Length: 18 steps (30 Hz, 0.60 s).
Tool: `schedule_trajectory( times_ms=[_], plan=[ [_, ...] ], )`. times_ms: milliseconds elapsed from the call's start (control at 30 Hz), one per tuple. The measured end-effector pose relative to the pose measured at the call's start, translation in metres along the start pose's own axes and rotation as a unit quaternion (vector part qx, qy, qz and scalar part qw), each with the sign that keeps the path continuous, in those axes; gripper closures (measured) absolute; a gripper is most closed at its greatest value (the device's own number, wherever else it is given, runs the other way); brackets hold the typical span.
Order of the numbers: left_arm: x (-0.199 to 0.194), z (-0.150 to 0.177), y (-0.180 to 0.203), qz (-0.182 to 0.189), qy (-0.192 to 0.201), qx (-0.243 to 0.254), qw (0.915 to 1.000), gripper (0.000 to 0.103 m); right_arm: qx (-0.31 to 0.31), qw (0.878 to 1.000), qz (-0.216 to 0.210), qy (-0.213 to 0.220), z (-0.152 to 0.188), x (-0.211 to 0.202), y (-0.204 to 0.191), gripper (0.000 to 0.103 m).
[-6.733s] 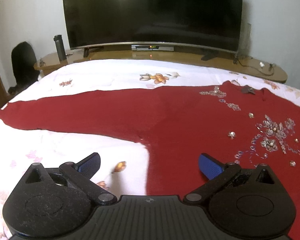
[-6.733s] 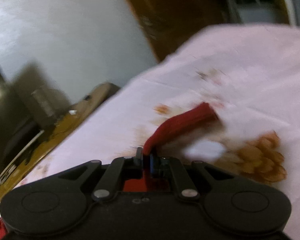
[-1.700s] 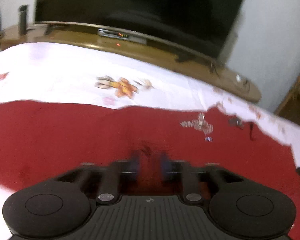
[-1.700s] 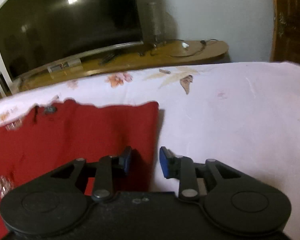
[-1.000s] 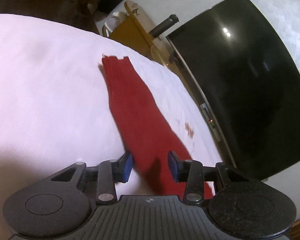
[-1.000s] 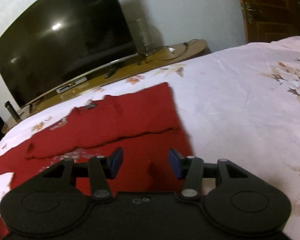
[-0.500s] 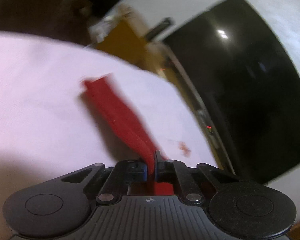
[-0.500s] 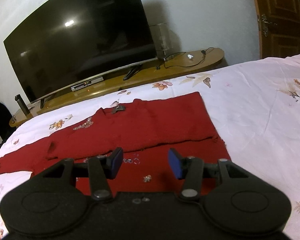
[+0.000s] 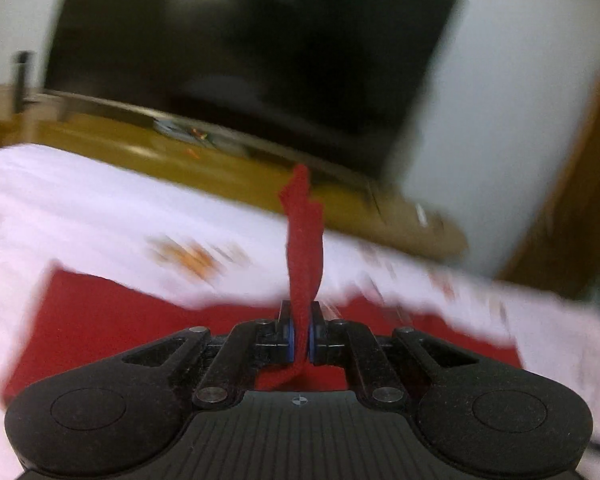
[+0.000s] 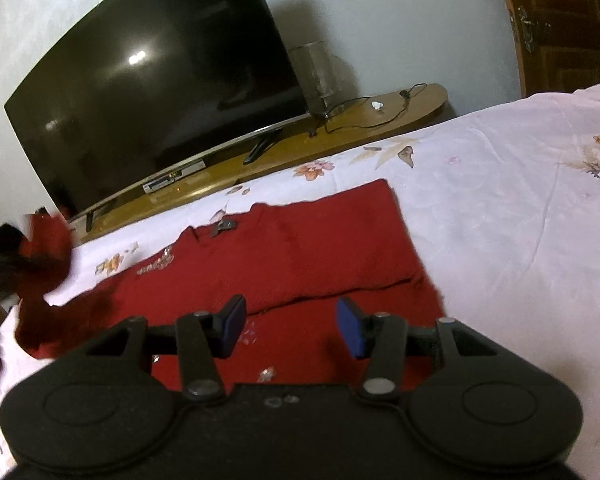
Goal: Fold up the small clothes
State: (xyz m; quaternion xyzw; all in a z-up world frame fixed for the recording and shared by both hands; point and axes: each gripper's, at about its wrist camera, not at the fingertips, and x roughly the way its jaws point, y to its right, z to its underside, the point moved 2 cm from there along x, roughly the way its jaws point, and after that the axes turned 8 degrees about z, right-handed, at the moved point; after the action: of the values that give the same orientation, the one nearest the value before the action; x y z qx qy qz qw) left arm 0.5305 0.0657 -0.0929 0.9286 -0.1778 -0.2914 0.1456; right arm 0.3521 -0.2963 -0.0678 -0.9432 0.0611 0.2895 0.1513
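Gripping a red knit sleeve [image 9: 305,248], left gripper [image 9: 300,334] jaws pinch it upright | right gripper [image 10: 291,326] jaws apart above red beaded sweater [image 10: 300,248] folded flat on white floral bedsheet [image 10: 520,220] | large black television [image 10: 160,92] beyond

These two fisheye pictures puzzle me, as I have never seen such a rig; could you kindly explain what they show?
A person holds a two-finger gripper in each hand; each carries a camera looking along its fingers. The black shapes at the bottom are the grippers themselves. In the left wrist view, the left gripper is shut on a sleeve of a red sweater, lifting it. In the right wrist view, the right gripper hangs open above the sweater, which lies partly folded on a floral bedsheet. Behind stands a TV.
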Motion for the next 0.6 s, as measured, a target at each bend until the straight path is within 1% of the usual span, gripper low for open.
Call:
schedule_trajectory(
  times_ms=[33, 100, 133, 167, 200, 233, 267, 300, 333, 367, 400, 467, 533, 600],
  plan=[
    [0.019, 0.008, 0.016, -0.001, -0.025, 0.018, 0.9995, 0.097, 0.005, 1.000, -0.001, 0.000, -0.003, 0.001, 0.005, 0.054],
    [0.054, 0.035, 0.045, -0.005, -0.070, 0.048, 0.9964, 0.097, 0.018, 1.000, -0.003, -0.003, -0.007, 0.004, 0.016, 0.054],
    [0.063, 0.050, 0.058, -0.009, -0.084, 0.063, 0.9944, 0.097, 0.026, 1.000, -0.004, -0.005, -0.010, 0.006, 0.021, 0.054],
    [0.065, 0.059, 0.071, -0.023, -0.066, 0.090, 0.9935, 0.097, 0.034, 0.999, -0.006, -0.009, -0.012, 0.009, 0.027, 0.053],
    [0.066, 0.061, 0.081, -0.041, -0.058, 0.117, 0.9906, 0.090, 0.042, 0.999, -0.009, -0.014, -0.013, 0.013, 0.031, 0.053],
    [0.065, 0.061, 0.087, -0.048, -0.058, 0.128, 0.9889, 0.079, 0.050, 0.998, -0.015, -0.020, -0.015, 0.017, 0.034, 0.052],
    [0.063, 0.054, 0.090, -0.041, -0.057, 0.127, 0.9895, 0.050, 0.058, 0.998, -0.022, -0.024, -0.016, 0.020, 0.036, 0.052],
    [0.053, 0.048, 0.090, -0.033, -0.044, 0.122, 0.9909, 0.032, 0.067, 0.997, -0.032, -0.028, -0.018, 0.024, 0.036, 0.050],
    [0.039, 0.042, 0.088, -0.031, -0.019, 0.130, 0.9909, 0.031, 0.078, 0.995, -0.046, -0.031, -0.019, 0.029, 0.035, 0.049],
    [0.029, 0.036, 0.087, -0.038, -0.005, 0.137, 0.9899, 0.031, 0.086, 0.994, -0.058, -0.036, -0.020, 0.033, 0.032, 0.049],
    [0.016, 0.034, 0.085, -0.042, 0.000, 0.136, 0.9898, 0.031, 0.094, 0.992, -0.073, -0.041, -0.020, 0.039, 0.028, 0.049],
    [-0.012, 0.031, 0.065, -0.054, 0.019, 0.116, 0.9916, 0.031, 0.108, 0.987, -0.109, -0.055, -0.021, 0.053, 0.012, 0.049],
    [-0.037, 0.034, 0.037, -0.086, 0.022, 0.097, 0.9914, 0.031, 0.114, 0.980, -0.143, -0.073, -0.020, 0.071, -0.010, 0.050],
    [-0.054, 0.044, 0.007, -0.112, 0.019, 0.071, 0.9910, 0.031, 0.125, 0.972, -0.169, -0.104, -0.017, 0.092, -0.030, 0.051]
  ],
)
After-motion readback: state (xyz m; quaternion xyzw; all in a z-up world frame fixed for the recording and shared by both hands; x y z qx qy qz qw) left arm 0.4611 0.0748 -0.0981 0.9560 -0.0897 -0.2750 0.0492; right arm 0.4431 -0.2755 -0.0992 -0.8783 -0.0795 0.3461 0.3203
